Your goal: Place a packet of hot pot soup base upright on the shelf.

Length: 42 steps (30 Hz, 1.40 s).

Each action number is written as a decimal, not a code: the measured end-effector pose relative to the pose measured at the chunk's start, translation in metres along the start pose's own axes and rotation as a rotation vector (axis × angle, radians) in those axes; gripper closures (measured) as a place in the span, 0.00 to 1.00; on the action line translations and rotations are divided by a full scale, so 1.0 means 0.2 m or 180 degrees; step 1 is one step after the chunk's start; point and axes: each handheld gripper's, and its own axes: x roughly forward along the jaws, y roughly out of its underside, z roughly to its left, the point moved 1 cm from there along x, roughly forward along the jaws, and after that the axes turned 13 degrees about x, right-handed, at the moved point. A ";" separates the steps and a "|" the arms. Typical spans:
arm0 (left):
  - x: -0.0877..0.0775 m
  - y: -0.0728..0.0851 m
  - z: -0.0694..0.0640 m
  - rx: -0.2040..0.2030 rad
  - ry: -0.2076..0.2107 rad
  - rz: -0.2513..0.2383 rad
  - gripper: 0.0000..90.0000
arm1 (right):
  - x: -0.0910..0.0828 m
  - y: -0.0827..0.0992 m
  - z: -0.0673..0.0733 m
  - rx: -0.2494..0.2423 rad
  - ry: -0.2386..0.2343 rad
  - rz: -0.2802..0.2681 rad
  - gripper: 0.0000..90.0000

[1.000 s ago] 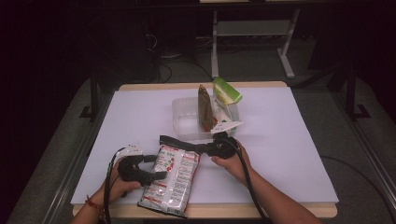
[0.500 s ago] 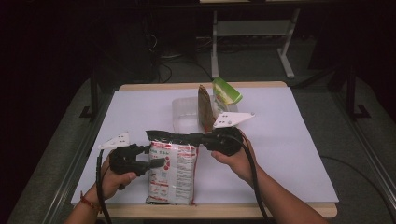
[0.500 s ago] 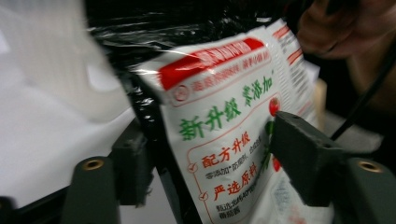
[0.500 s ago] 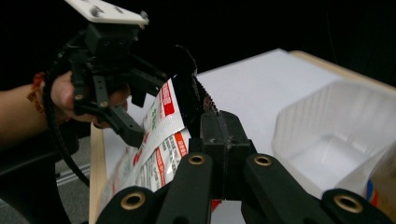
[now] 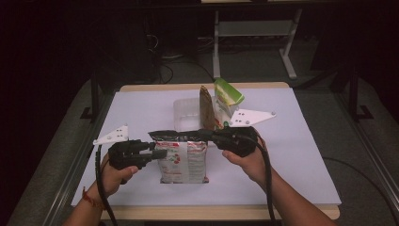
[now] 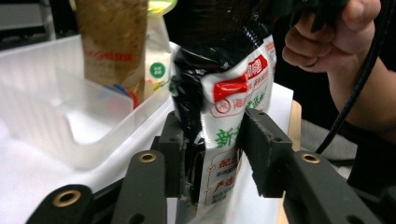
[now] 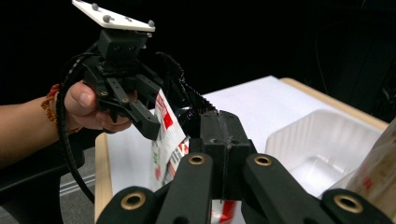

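The left gripper (image 5: pixel 157 153) comes at the packet (image 5: pixel 182 160) from its left edge. Its jaws have just been closing, with the packet between them. In the left gripper view the packet (image 6: pixel 219 140) stands upright in the gap; the left pad lies against its dark edge, the right pad sits at its white printed face, and whether that one presses I cannot tell. The packet's black top rises well above the jaws.

The packet hangs upright between the two grippers, over the white table (image 5: pixel 291 155), its bottom edge near the tabletop.

The right gripper (image 5: pixel 207 135) has the packet's black top edge. In the right gripper view its jaws (image 7: pixel 223 140) are shut together, the crimped black seam pinched between the pads and the printed face (image 7: pixel 166 140) hanging below and to their left. Beyond those jaws the left gripper (image 7: pixel 140 114) grips the same packet.

Behind the packet, past the right gripper's tips, a clear tray (image 5: pixel 184 113) holds a brown pouch (image 5: pixel 206 107) and a green pack (image 5: pixel 227 94).
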 end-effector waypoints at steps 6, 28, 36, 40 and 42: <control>0.06 -0.07 -0.01 0.0308 -0.0044 0.0083 0.71 | -0.05 -0.03 0.00 -0.0048 0.0055 -0.0094 1.00; 0.10 -0.12 0.07 0.0310 -0.0113 -0.0237 0.63 | -0.11 -0.11 0.07 -0.0221 0.0074 -0.0263 1.00; 0.11 -0.15 0.11 0.0207 -0.0096 -0.0343 0.60 | -0.12 -0.15 0.07 -0.0245 0.0064 -0.0327 1.00; 0.11 -0.18 0.14 0.0204 -0.0131 -0.0360 0.59 | -0.12 -0.17 0.07 -0.0256 0.0062 -0.0364 1.00; 0.10 -0.19 0.16 0.0218 -0.0118 -0.0368 0.59 | -0.11 -0.20 0.08 -0.0261 0.0074 -0.0397 1.00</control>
